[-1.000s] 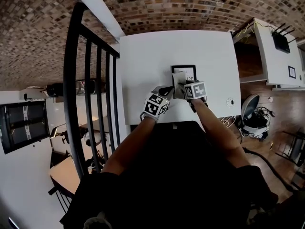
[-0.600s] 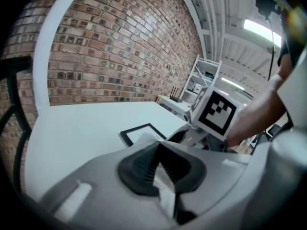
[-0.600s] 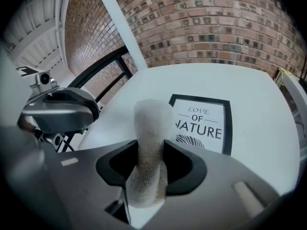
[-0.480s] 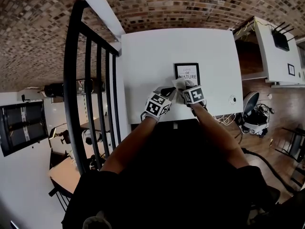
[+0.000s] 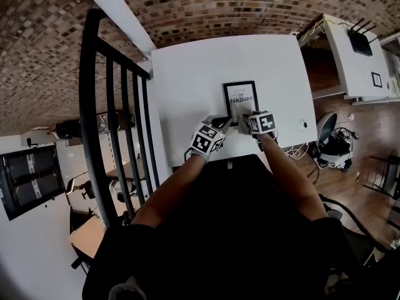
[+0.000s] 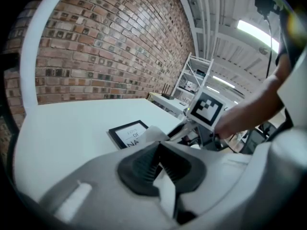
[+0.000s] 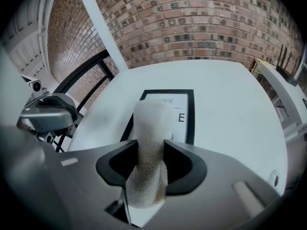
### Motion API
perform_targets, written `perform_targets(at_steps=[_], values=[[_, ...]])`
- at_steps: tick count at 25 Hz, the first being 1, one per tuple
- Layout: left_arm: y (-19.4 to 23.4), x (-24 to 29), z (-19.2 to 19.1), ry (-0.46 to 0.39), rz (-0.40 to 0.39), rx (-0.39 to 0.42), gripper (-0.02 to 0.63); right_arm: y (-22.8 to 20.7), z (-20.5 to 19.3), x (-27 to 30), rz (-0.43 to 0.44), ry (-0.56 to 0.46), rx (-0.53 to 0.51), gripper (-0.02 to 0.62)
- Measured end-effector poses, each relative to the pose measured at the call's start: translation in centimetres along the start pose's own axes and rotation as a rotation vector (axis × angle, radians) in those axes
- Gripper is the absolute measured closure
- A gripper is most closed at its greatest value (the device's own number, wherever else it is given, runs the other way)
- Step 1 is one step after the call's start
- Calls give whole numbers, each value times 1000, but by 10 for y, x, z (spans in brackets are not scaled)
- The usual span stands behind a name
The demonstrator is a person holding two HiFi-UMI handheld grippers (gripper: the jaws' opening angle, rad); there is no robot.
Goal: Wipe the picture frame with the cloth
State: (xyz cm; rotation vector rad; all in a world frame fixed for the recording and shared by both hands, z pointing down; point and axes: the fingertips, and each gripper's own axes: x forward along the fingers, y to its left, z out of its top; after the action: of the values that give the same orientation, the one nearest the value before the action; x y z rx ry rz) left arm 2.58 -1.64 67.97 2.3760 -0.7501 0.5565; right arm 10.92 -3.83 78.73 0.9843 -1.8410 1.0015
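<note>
A white table (image 5: 187,86) stands against a brick wall (image 5: 250,5), seen from above. A black railing (image 5: 112,136) runs down its left side.

Just left of centre, near the table's front edge, the left gripper (image 6: 158,148) has its jaws closed together. Nothing can be seen between them. Its tips sit just beside the near left corner of the picture frame (image 5: 240,97).

The frame lies flat on the table, near the front edge and slightly right of centre. It has a thin black border around a white print with dark lettering, and the lower part of the print is covered by the cloth (image 7: 149,123).

The cloth is a pale, fuzzy, folded strip. It is clamped upright in the right gripper (image 7: 151,150), with its free end resting over the near part of the frame.

At far right stands a white cabinet (image 5: 356,55).

Wiping appears to be under way at the frame's near end. The next move likely calls for drawing the cloth across the glass with light pressure, while the left gripper steadies the frame against sliding.
</note>
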Motion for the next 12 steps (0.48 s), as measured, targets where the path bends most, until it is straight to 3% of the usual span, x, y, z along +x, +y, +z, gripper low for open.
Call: perform_targets(at_steps=[12], values=[[6, -4, 6, -11, 8, 1, 604, -66, -11, -27, -89, -19, 69, 430]])
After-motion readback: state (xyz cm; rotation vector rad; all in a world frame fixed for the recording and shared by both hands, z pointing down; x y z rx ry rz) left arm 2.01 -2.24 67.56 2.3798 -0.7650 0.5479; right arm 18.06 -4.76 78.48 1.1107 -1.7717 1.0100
